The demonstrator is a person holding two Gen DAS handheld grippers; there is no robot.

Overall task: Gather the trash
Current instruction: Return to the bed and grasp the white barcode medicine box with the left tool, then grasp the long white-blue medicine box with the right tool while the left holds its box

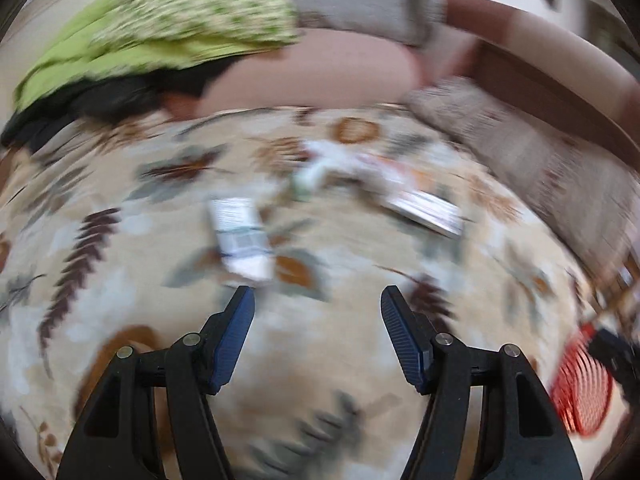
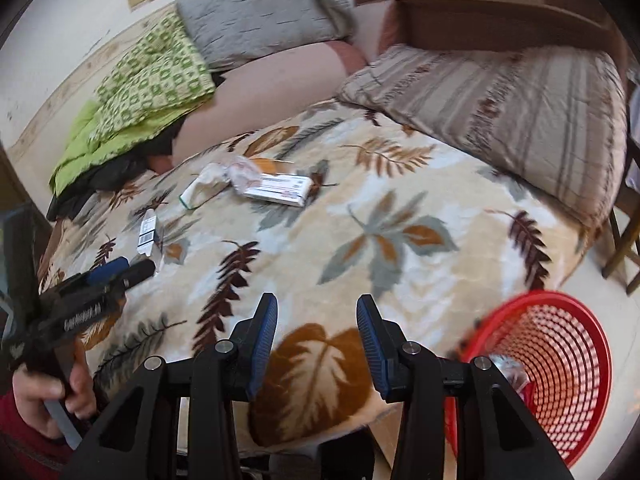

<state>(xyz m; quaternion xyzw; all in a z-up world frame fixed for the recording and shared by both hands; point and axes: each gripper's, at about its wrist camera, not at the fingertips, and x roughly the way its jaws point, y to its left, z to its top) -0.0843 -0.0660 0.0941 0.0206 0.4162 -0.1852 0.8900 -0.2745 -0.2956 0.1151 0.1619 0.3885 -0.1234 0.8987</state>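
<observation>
Leaf-print blanket (image 2: 400, 184) under me; both claws apart, empty. My left gripper (image 1: 318, 300) nears small carton (image 1: 240, 236): light, crushable, pinch long sides.

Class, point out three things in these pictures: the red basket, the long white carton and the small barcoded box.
red basket (image 2: 560, 364), right wrist view, inner mesh wall.
long white carton (image 2: 278, 189), right wrist view, top face.
small barcoded box (image 2: 147, 233), right wrist view, barcode label.
</observation>
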